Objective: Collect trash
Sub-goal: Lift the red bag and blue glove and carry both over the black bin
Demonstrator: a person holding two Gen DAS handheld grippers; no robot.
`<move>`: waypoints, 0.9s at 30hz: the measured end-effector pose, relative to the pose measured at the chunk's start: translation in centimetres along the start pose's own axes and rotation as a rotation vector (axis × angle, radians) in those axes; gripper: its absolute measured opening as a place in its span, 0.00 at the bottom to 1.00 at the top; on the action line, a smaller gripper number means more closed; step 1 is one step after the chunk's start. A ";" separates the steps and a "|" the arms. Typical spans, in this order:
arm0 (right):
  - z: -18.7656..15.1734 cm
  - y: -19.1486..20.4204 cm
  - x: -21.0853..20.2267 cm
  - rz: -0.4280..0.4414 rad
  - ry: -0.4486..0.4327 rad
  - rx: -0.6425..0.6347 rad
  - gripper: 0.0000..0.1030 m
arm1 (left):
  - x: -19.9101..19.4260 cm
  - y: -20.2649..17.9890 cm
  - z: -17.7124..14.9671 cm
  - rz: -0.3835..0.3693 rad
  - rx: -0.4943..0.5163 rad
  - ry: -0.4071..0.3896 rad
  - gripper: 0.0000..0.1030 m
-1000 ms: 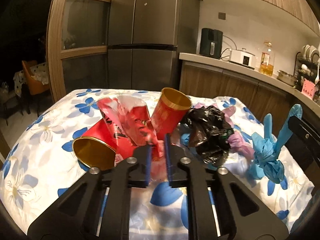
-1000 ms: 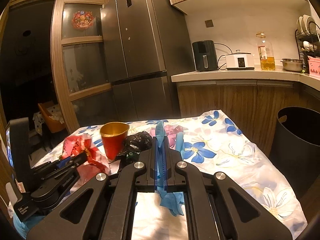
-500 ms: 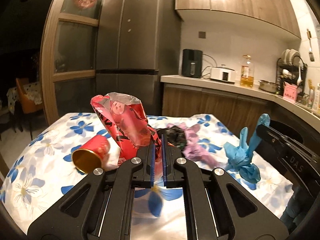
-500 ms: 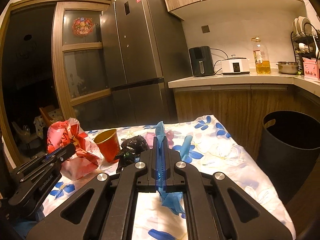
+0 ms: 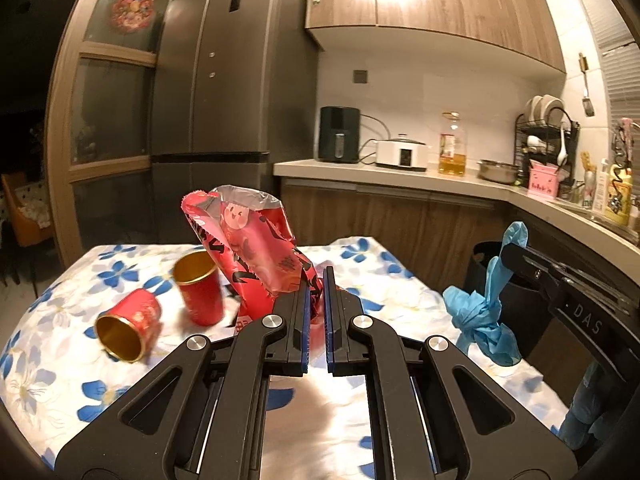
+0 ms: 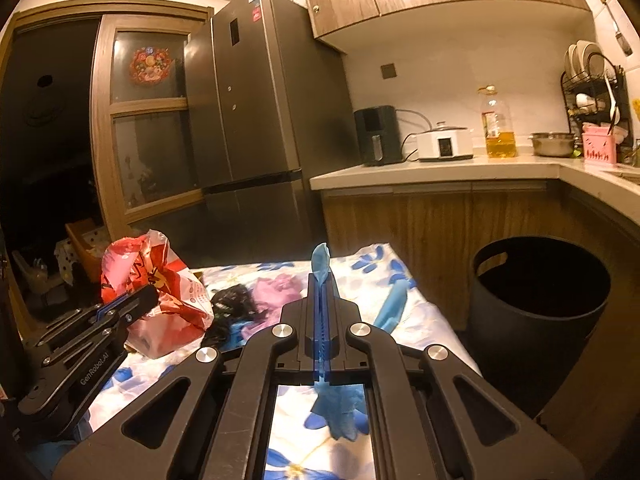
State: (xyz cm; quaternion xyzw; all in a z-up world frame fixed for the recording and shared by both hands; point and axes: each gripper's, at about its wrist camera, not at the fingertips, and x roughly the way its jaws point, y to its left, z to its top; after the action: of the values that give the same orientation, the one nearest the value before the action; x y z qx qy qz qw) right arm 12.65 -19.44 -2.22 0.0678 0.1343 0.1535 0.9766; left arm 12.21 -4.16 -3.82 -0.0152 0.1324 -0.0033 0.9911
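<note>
Carry step: left gripper (image 5: pixel 316 280) pinches red bag (image 5: pixel 256 248), right gripper (image 6: pixel 321 280) clamps blue glove (image 6: pixel 340 408). Next: black bin (image 6: pixel 536 300).

"DAS" in pale letters on right gripper (image 5: pixel 516 254) body; "GenRobot.AI" along left gripper (image 6: pixel 150 294) side. Print on red snack bag (image 5: pixel 256 248) unreadable.

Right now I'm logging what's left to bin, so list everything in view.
snack bag: 1, red, held above table
blue glove: 1, held above table
cups: 2, red and gold, table; one upright, one tipped
black bag: 1, crumpled, table
pink bag: 1, table
bin: 1, black, floor beside table
table: 1, white and blue floral cloth
left gripper: fingers shut on snack bag
right gripper: fingers shut on blue glove
</note>
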 end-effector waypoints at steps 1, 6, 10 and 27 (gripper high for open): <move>0.1 -0.3 -0.2 -0.006 -0.004 0.001 0.02 | 0.2 -0.4 0.1 -0.008 0.004 0.000 0.05; 0.8 -2.4 -0.8 -0.043 -0.021 0.019 0.02 | 1.2 -2.7 0.4 -0.062 0.024 0.004 0.05; 1.5 -3.9 -1.3 -0.078 -0.039 0.027 0.02 | 2.1 -4.9 0.7 -0.108 0.043 0.005 0.05; 5.8 -13.2 -2.5 -0.297 -0.132 0.079 0.02 | 6.8 -15.5 3.6 -0.336 0.131 -0.040 0.05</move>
State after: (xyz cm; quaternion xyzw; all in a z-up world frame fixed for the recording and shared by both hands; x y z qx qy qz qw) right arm 15.75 -33.20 1.60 0.0954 0.0841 -0.0026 0.9919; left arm 19.71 -19.61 -1.63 0.0275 0.1076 -0.1771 0.9779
